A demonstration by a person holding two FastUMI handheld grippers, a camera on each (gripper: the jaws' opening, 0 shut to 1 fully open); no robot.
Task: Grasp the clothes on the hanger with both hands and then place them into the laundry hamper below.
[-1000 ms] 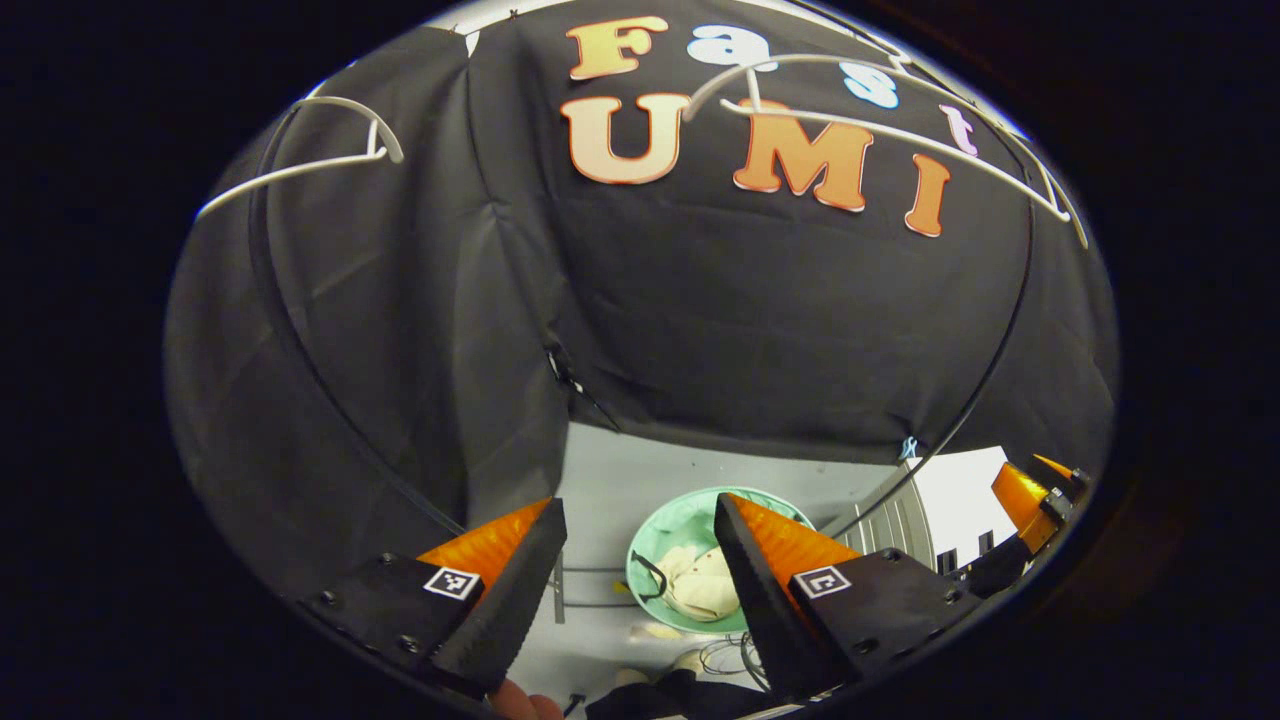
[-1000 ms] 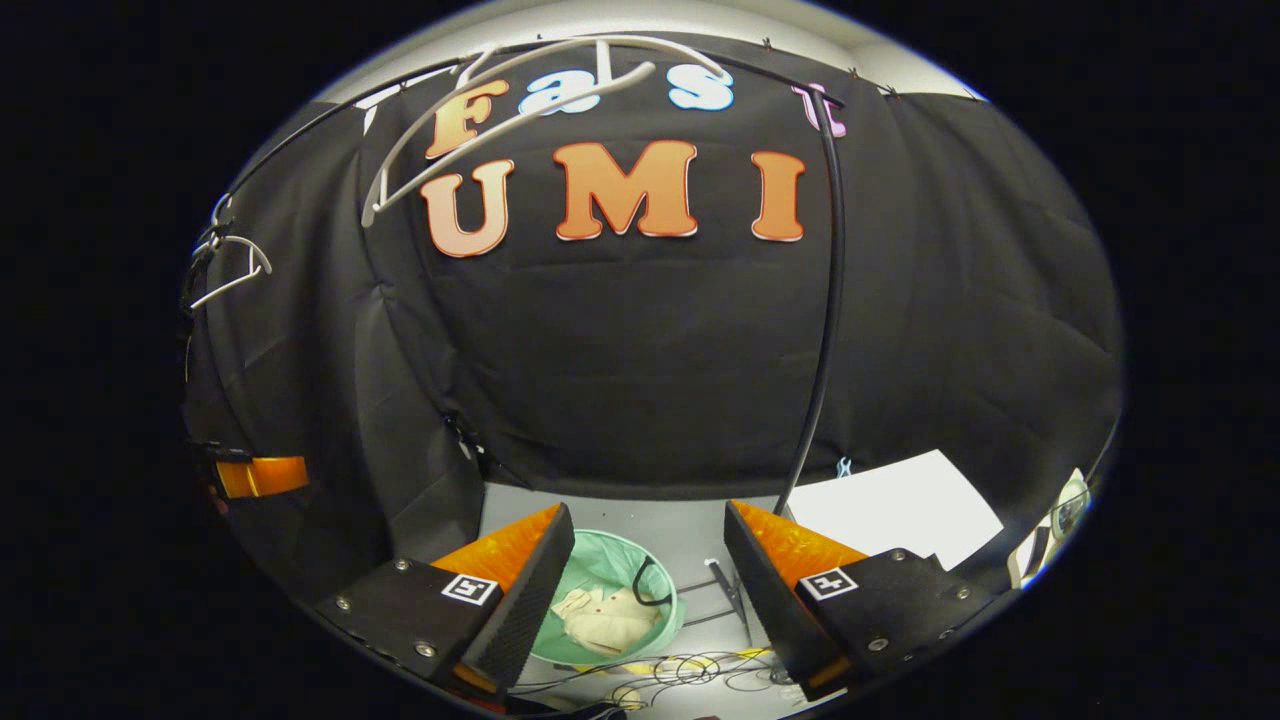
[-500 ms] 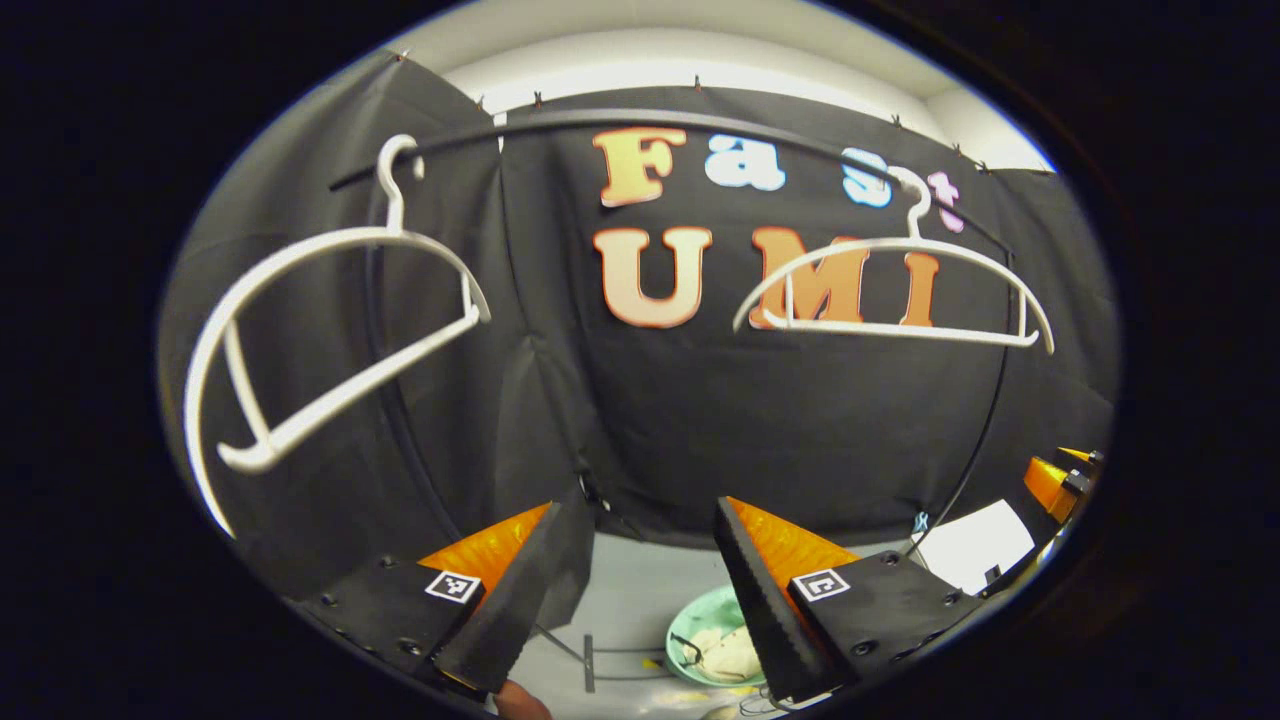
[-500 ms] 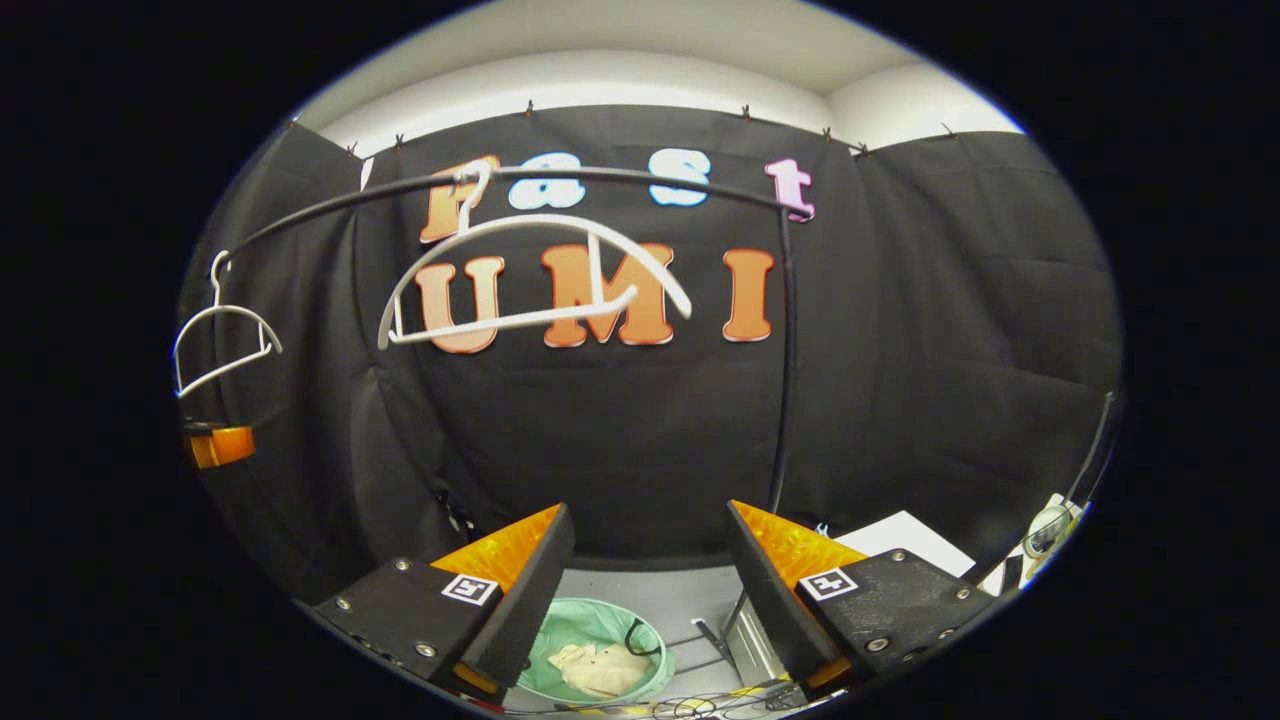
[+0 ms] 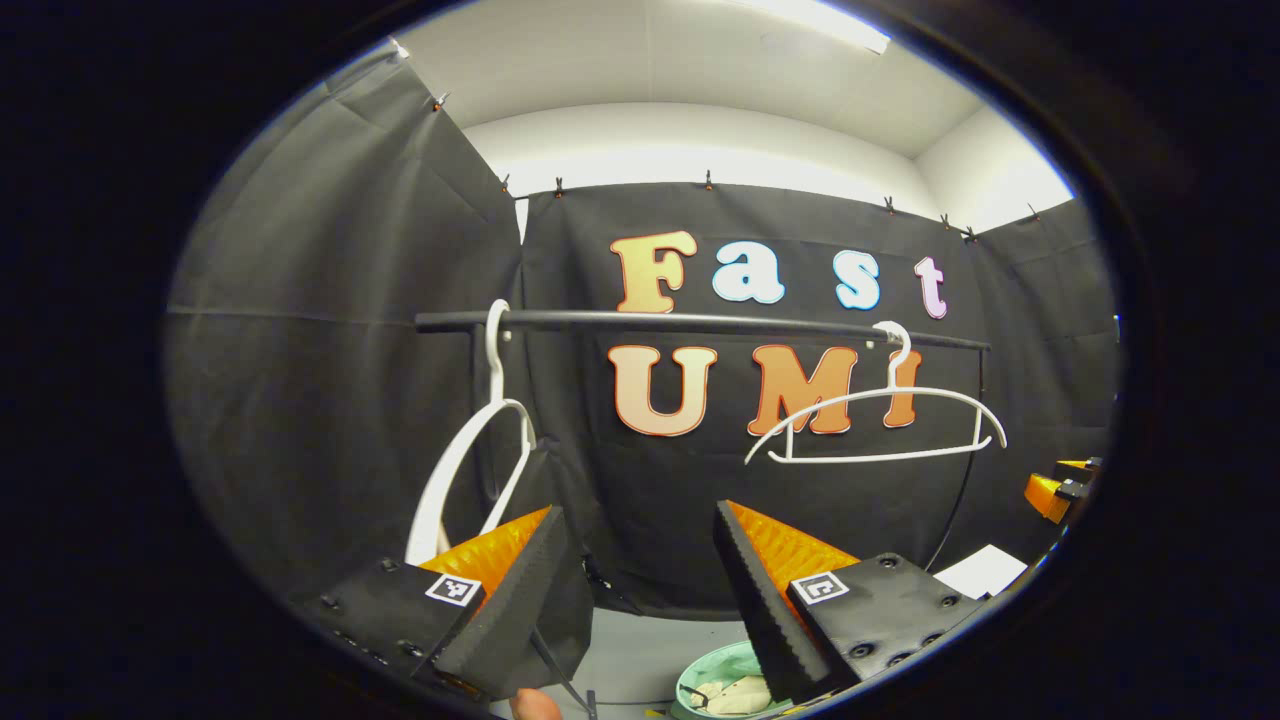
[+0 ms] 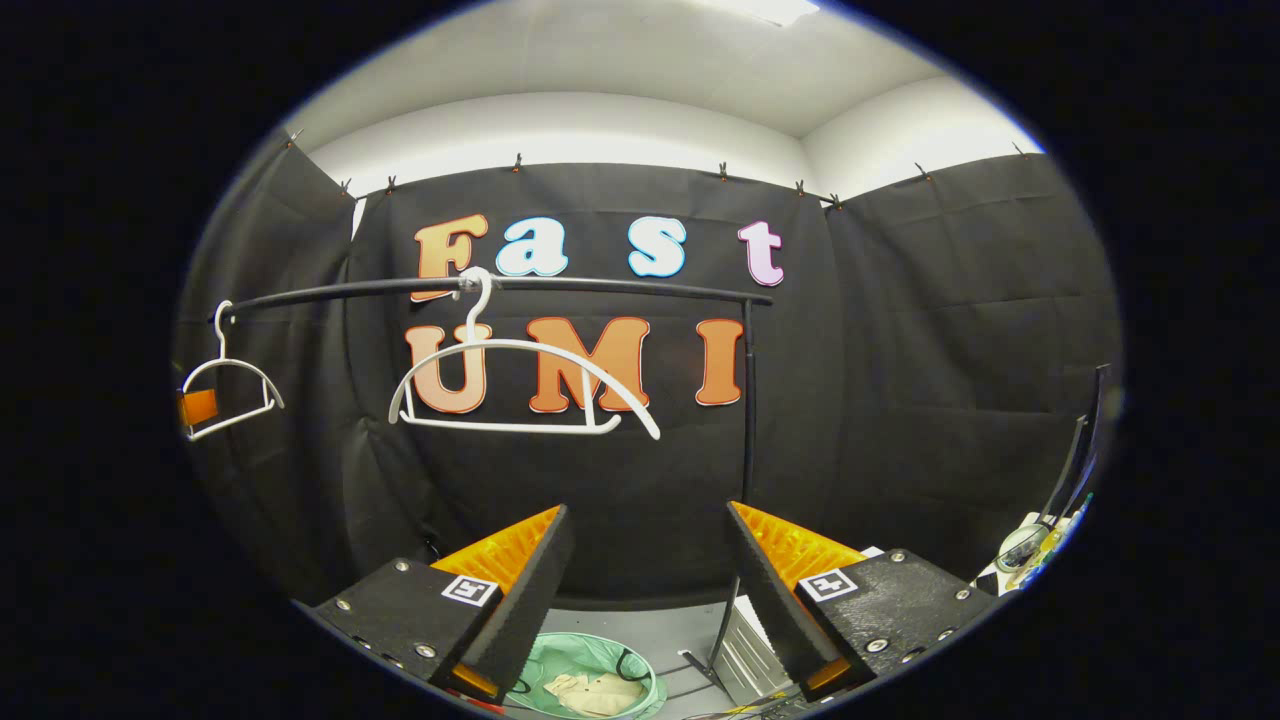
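While two bare white hangers dangle from the black rail, L gripper & R gripper hang agape, empty; cream clothes lie in green hamper on floor below, beside rack's post.

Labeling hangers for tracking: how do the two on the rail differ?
In the left gripper view, the left hanger hangs turned nearly edge-on, close to the rail's left end; the right hanger faces the camera broadside, near the right end. Both are white, bare, hooked on the rail.
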